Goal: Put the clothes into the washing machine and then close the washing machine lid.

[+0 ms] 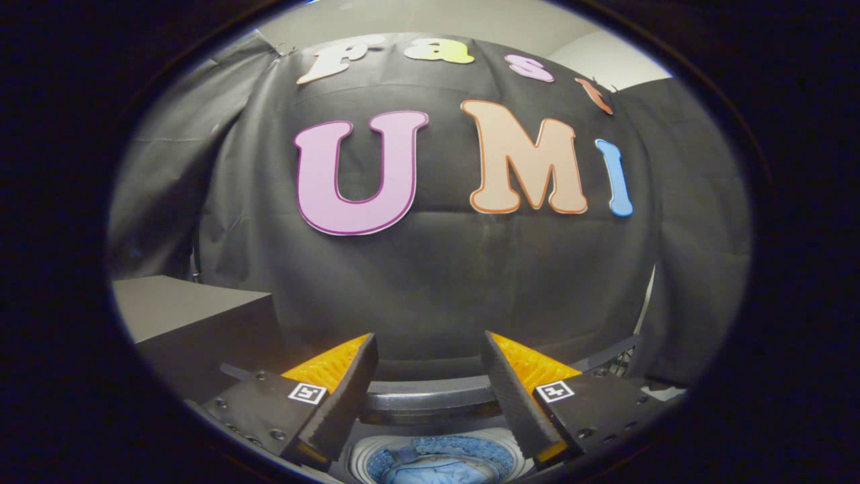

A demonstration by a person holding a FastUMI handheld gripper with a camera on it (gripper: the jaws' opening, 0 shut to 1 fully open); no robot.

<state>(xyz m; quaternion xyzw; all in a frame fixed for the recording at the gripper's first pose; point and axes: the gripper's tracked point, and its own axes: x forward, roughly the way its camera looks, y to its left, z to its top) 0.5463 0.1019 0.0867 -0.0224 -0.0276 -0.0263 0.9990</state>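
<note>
My gripper (428, 366) is open, with a wide gap between its fingers (339, 396) and nothing held. Below and between the fingers I see the round drum opening of the washing machine (437, 464), with a pale blue cloth (437, 470) lying inside it. Just beyond the drum, a dark curved band (430, 403) runs across between the fingers; it looks like the machine's raised lid or back rim, and I cannot tell which.
A grey-topped dark box or counter (181, 309) stands to the left of the fingers. The black cloth wall (437, 282) hangs close behind the machine. A thin pale pole (646, 302) runs down the wall on the right.
</note>
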